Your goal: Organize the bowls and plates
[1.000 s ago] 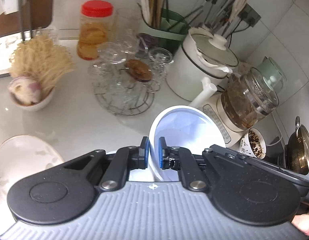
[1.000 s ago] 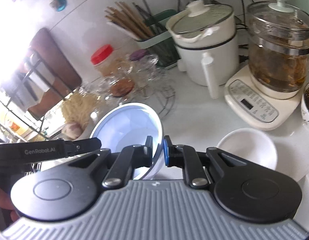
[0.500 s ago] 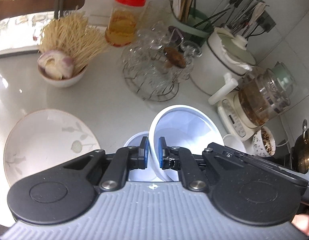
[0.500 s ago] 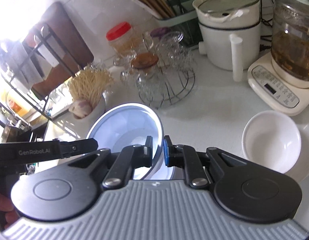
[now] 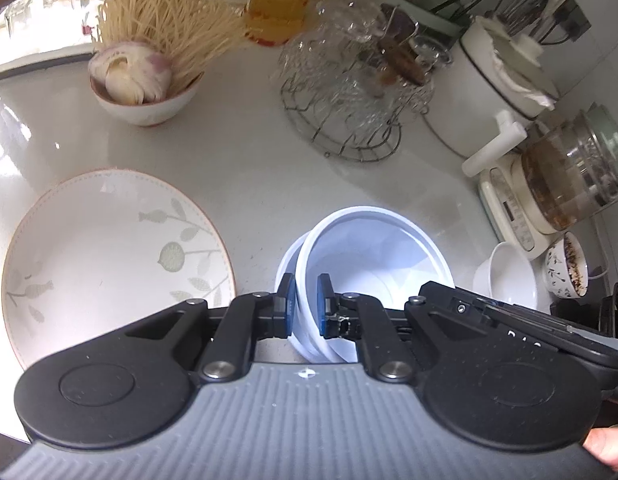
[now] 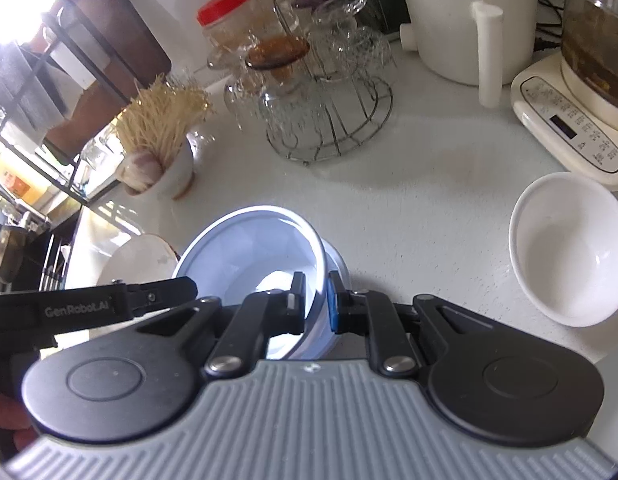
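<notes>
A white bowl (image 5: 381, 256) hangs tilted just over the counter, gripped from both sides. My left gripper (image 5: 306, 308) is shut on its near left rim. My right gripper (image 6: 315, 304) is shut on the opposite rim of the same bowl (image 6: 249, 248). Directly beneath it sits a second white bowl (image 5: 285, 264), with only its edge (image 6: 340, 264) showing; I cannot tell whether the two touch. A leaf-patterned plate (image 5: 109, 248) lies to the left. Another white bowl (image 6: 569, 248) stands empty to the right.
At the back stand a bowl of noodles and garlic (image 5: 149, 80), a wire rack of glasses (image 5: 349, 92), a white pot (image 5: 489, 92) and a glass kettle on its base (image 5: 569, 184). A patterned cup (image 5: 569, 272) sits far right. Bare counter (image 6: 429, 200) lies behind the bowls.
Both grippers have come down toward the counter with the bowl still gripped. The patterned plate and the lower bowl have come into view.
</notes>
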`<state>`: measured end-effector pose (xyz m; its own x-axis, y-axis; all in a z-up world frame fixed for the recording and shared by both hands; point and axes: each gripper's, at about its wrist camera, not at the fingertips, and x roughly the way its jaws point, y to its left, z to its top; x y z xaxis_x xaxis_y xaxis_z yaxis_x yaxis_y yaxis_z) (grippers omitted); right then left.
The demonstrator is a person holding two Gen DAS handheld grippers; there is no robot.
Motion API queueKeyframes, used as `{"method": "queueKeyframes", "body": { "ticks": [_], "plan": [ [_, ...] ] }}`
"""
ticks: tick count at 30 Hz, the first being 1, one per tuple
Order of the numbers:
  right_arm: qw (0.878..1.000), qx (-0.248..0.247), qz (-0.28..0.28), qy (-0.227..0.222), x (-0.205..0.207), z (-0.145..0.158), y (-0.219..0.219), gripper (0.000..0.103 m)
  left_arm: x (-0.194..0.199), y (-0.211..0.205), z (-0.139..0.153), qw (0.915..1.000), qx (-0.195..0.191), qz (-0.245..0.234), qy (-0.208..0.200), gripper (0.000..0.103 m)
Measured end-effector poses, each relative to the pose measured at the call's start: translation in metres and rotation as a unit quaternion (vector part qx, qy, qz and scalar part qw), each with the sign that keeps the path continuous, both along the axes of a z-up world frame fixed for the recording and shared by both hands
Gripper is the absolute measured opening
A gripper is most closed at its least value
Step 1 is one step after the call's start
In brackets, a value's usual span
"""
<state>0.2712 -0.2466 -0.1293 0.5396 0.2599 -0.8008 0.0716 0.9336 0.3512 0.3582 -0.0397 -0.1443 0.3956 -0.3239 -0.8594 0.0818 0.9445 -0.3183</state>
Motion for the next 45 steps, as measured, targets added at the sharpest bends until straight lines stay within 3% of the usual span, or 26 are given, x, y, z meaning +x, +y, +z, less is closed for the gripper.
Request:
{"method": "queueKeyframes", "body": {
  "ticks": [11, 13, 14, 15, 17, 24, 34, 40, 45],
  "plan": [
    [1.000, 0.000, 0.004, 0.009, 0.006, 0.000, 0.004, 0.016, 0.004, 0.003, -0.002, 0.9999, -0.001, 0.007, 0.012, 0.013],
    [1.000, -0.002, 0.002, 0.008, 0.005, 0.002, 0.005, 0.017, 0.004, 0.006, 0.000, 0.9999, -0.002, 0.007, 0.013, 0.023],
    [1.000, -0.006, -0.001, 0.008, 0.005, 0.003, 0.005, 0.022, 0.003, 0.007, 0.002, 0.9999, -0.001, 0.006, 0.009, 0.032],
    [1.000, -0.004, -0.005, 0.007, 0.004, 0.004, 0.005, 0.035, 0.002, 0.009, 0.004, 1.0000, 0.000, 0.006, 0.006, 0.035],
    [1.000, 0.002, -0.012, -0.001, 0.001, 0.008, 0.006, 0.042, 0.000, 0.012, 0.011, 1.0000, -0.004, -0.001, -0.005, 0.035],
    [0.998, -0.017, -0.037, -0.047, -0.015, 0.039, 0.017, 0.042, -0.012, 0.022, 0.045, 0.9984, -0.008, -0.025, -0.050, 0.035],
    [0.987, -0.044, -0.077, -0.131, -0.054, 0.086, 0.049, 0.042, -0.040, 0.047, 0.099, 0.9895, -0.019, -0.065, -0.128, 0.035],
    [0.982, -0.065, -0.097, -0.150, -0.080, 0.094, 0.069, 0.042, -0.063, 0.059, 0.112, 0.9823, -0.011, -0.096, -0.161, 0.038],
    [0.979, -0.074, -0.116, -0.151, -0.091, 0.097, 0.077, 0.042, -0.075, 0.064, 0.112, 0.9795, -0.013, -0.124, -0.158, 0.038]
  ]
}}
